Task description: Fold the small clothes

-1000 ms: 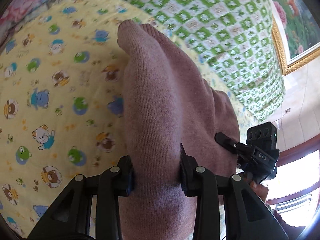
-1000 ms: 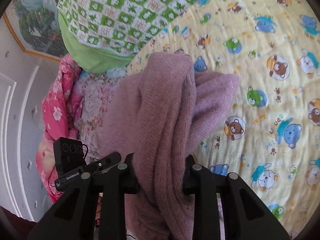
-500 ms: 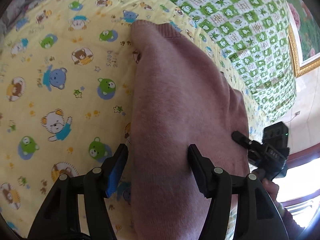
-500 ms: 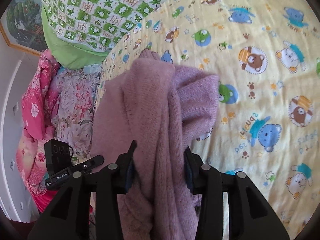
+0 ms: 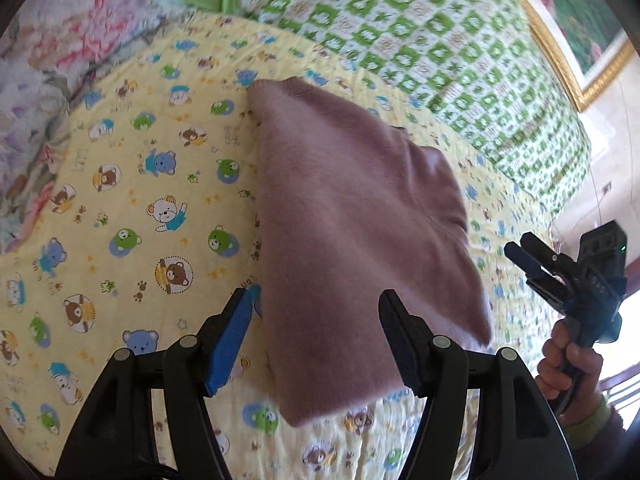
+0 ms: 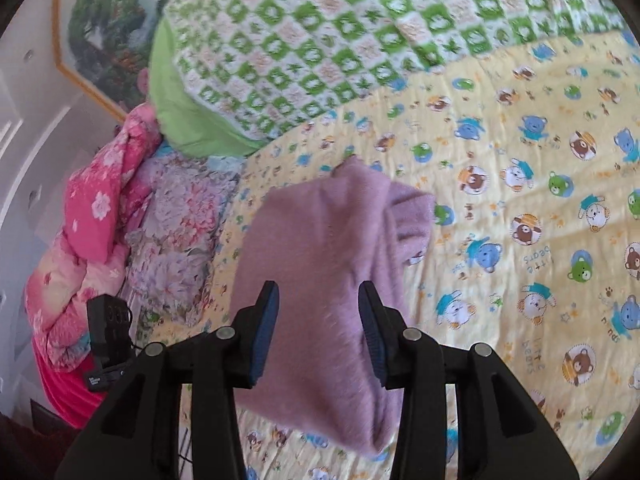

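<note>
1. A folded mauve knitted sweater [image 5: 352, 240] lies flat on the yellow bed sheet printed with cartoon bears [image 5: 132, 216], one narrow corner pointing to the far side and the broad folded end nearest the cameras
2. The left tongs [image 5: 316, 344] stand wide apart and are opening, with the near end of the sweater seen between the two fingers; the blue pads [image 5: 230, 340] do not press on the cloth
3. The right tongs [image 6: 318, 332] are also apart, the sweater showing in the gap, neither pad gripping it
4. From the left wrist view the right tongs appear at the far right, off the sweater's edge, gripped by a person's hand [image 5: 560, 360]
5. A green-and-white checked quilt [image 5: 420, 40] is heaped on the far side of the bed
6. Pink floral bedding [image 6: 100, 216] is piled at the left edge in the right wrist view
7. A gold-framed painting [image 5: 572, 20] hangs on the wall beyond the quilt
</note>
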A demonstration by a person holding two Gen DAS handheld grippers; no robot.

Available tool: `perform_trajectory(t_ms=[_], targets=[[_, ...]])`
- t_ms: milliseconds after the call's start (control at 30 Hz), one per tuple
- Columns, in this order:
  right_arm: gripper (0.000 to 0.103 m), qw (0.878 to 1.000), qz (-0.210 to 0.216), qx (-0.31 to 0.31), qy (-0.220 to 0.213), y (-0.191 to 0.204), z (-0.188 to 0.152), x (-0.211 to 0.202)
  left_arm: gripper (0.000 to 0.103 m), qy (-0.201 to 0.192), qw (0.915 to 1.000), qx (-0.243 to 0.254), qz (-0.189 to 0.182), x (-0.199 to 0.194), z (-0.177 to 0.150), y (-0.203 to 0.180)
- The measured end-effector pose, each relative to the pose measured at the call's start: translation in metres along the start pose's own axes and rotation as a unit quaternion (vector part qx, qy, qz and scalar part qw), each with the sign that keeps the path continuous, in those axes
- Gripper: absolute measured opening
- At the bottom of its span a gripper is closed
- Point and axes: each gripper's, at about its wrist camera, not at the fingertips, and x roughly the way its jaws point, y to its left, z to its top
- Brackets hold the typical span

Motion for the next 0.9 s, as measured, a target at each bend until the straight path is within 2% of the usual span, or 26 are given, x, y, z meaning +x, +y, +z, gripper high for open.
perform_trajectory(t_ms=[133,267,367,500,600,633,667,767,900], targets=[[0.04,0.999,0.016,-0.039,0.025,0.023,-0.017,0.007,0.065,-0.013,0.9992,0.034,-0.013,-0.01,-0.009,-0.015],[0.034,0.998,0.012,-0.042,0.055,0.025,-0.029,0.028,0.064,-0.014,0.9976,0.062,-0.027,-0.005,-0.009,-0.029],[0.034,0.997,0.01,-0.038,0.073,0.022,-0.034,0.041,0.064,0.001,0.9966,0.07,-0.045,0.008,-0.01,-0.032],[0.033,0.995,-0.021,-0.031,0.091,0.007,-0.037,0.052,0.064,0.028,0.9968,0.063,-0.042,0.032,-0.016,-0.024],[0.017,0.993,-0.046,-0.016,0.105,-0.017,-0.042,0.061,0.064,0.034,0.9968,0.056,-0.046,0.044,-0.02,-0.019],[0.005,0.992,-0.053,-0.012,0.112,-0.025,-0.044,0.064,0.064,0.035,0.9969,0.057,-0.043,0.047,-0.022,-0.019],[0.0,0.992,-0.059,-0.01,0.113,-0.032,-0.047,0.067,0.066,0.036,0.9968,0.06,-0.038,0.05,-0.024,-0.02],[0.0,0.993,-0.043,0.017,0.108,-0.05,-0.05,0.067,0.067,0.036,0.9953,0.088,-0.017,0.054,-0.029,-0.028],[0.0,0.993,-0.049,0.004,0.104,-0.046,-0.05,0.065,0.067,0.037,0.9944,0.097,-0.014,0.05,-0.031,-0.028]])
